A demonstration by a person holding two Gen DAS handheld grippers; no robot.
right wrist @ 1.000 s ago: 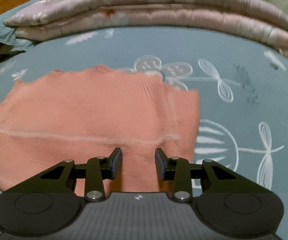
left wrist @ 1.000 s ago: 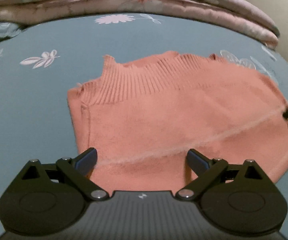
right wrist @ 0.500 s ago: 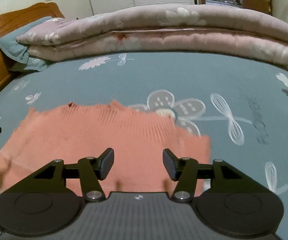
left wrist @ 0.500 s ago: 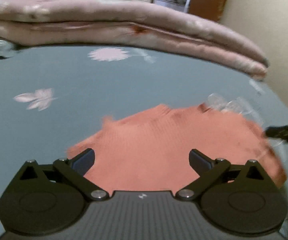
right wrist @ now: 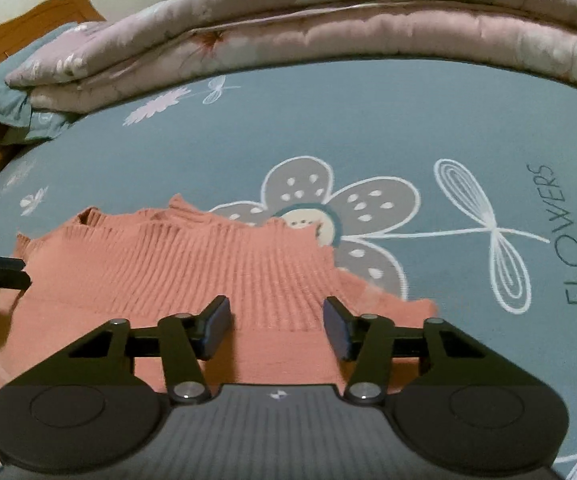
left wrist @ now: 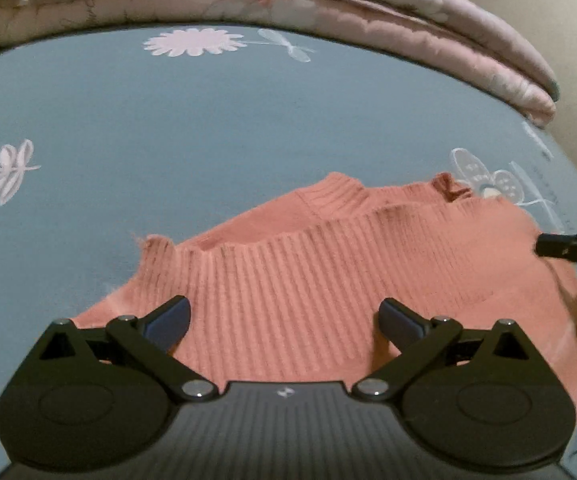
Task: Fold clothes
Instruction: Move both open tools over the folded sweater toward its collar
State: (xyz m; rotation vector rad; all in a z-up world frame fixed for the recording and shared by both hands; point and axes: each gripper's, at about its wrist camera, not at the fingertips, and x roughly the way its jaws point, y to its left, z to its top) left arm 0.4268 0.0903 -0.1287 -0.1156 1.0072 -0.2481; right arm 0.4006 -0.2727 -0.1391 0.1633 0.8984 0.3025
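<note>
Sweater [left wrist: 308, 280], salmon-pink with a ribbed band, is lying folded on the blue flowered bedsheet [left wrist: 168, 120], its ribbed edge facing the far side where a folded pink quilt [left wrist: 328, 0] is resting. Left gripper [left wrist: 284, 316] is hovering over the sweater's near left part with its jaws spread wide and gripping nothing. Right gripper [right wrist: 278, 326] is hovering over the near right part, jaws likewise parted and empty, beside a large printed flower [right wrist: 328, 216].
</note>
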